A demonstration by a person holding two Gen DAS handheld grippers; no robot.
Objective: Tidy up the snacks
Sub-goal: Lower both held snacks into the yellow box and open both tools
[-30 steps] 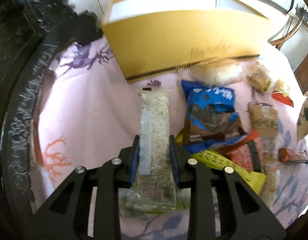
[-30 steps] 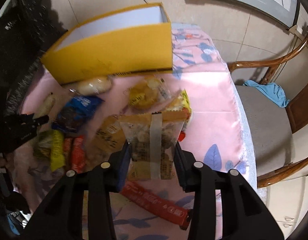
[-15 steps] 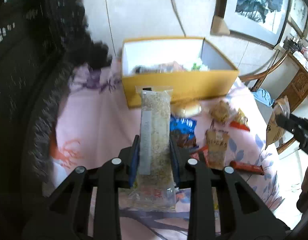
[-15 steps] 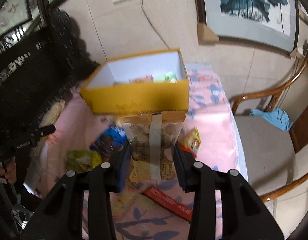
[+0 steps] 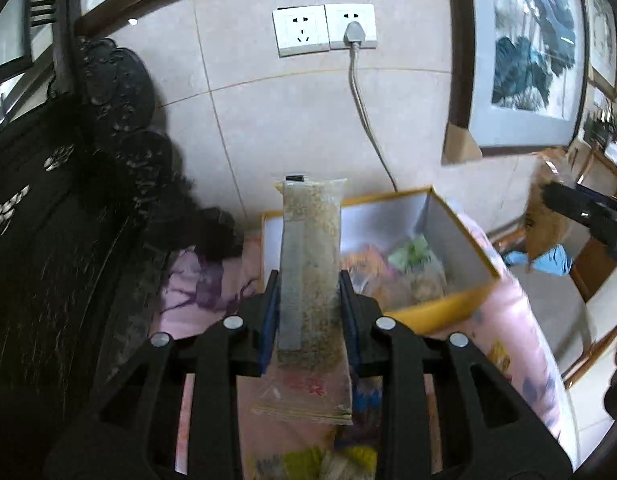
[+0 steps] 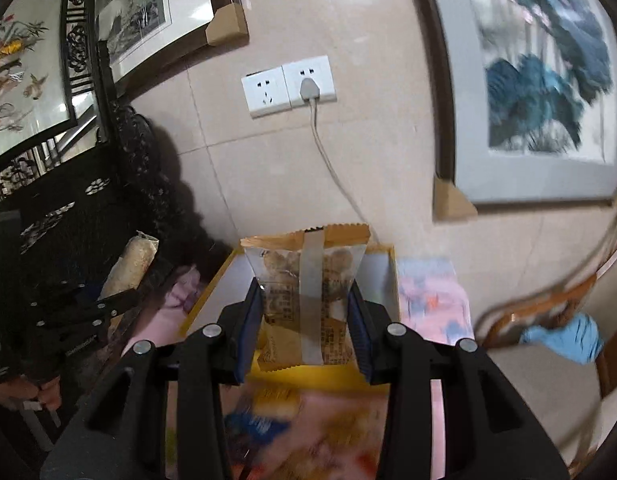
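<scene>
My left gripper is shut on a long clear packet of pale grain bar, held up in the air in front of the yellow box. The box is open, white inside, with several snack packs in it. My right gripper is shut on a brown-topped clear packet of nut snacks, raised over the near wall of the yellow box. In the right wrist view the left gripper shows at the left with its grain bar. Loose snacks lie blurred on the pink cloth below.
A pink flowered cloth covers the table. Dark carved furniture stands at the left. The wall behind has sockets with a plugged cable and framed pictures. A wooden chair with a blue cloth stands at the right.
Both grippers have risen from the table with their packets and tilted up toward the wall. The yellow box now lies lower in both views, and the loose snacks have dropped to the bottom edge.
</scene>
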